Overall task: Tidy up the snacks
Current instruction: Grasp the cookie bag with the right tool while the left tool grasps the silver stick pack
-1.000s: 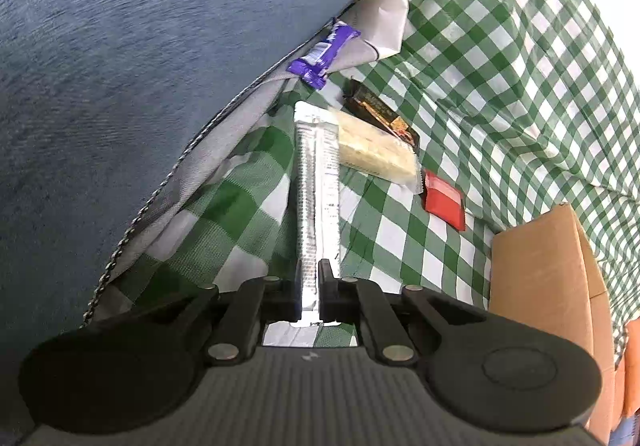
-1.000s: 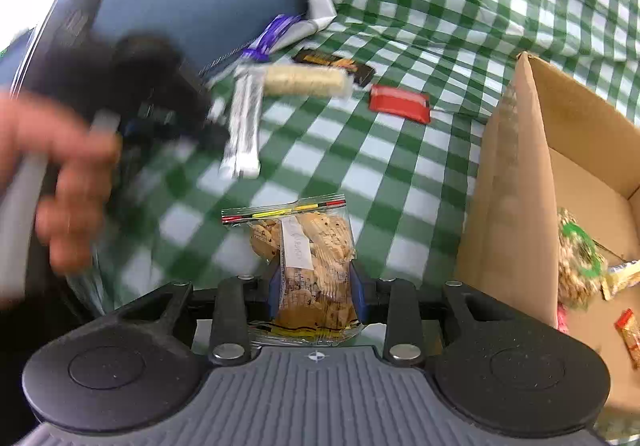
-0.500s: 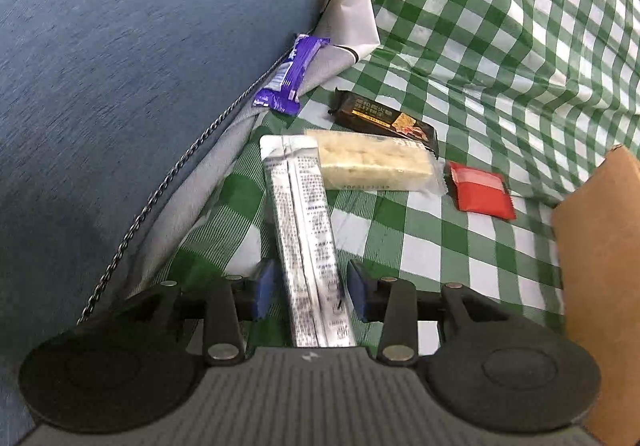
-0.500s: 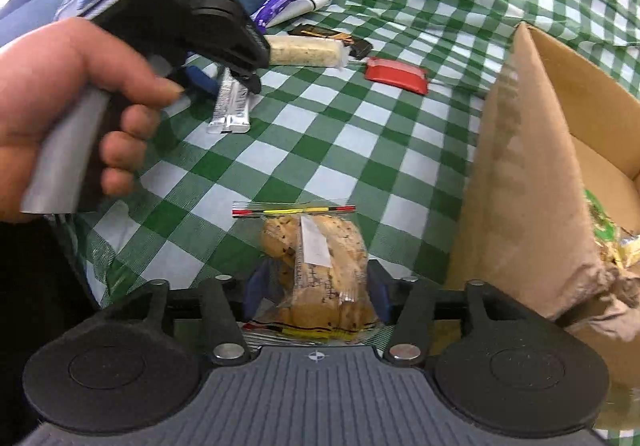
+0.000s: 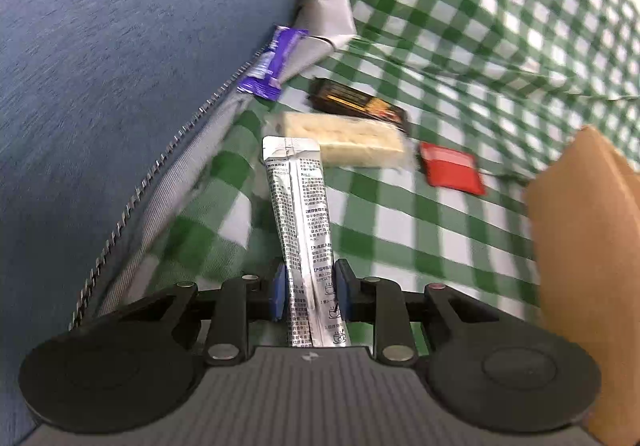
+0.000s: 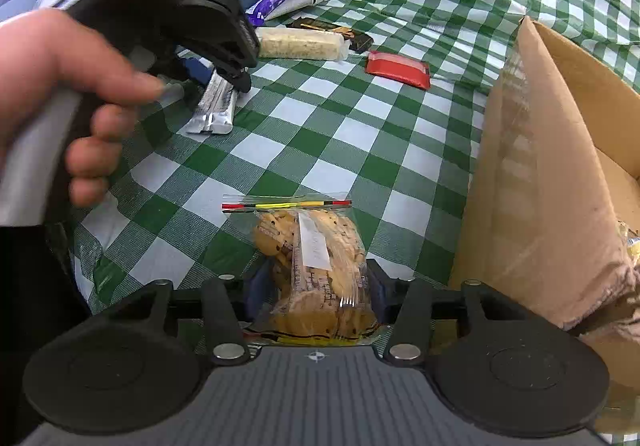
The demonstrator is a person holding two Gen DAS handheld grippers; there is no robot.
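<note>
Two grippers busy. L gripper (image 5: 310, 294) jaws just closing, clamped on silver stick pack (image 5: 298, 206) lying on checked cloth (image 5: 400, 222). R gripper (image 6: 316, 292) closing round cookie bag (image 6: 316, 258), pads touching, likely bound for box (image 6: 540, 166) just beside.

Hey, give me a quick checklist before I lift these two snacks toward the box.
1. Silver sachet between the left gripper pads, jaws just closing, pads at both edges: ok.
2. Cookie bag between the right gripper pads, jaws just closing; firm grip: cannot tell.
3. Cardboard box open on top, close to the cookie bag: ok.
4. Sachet's far end free of the white bar: cannot tell.
</note>
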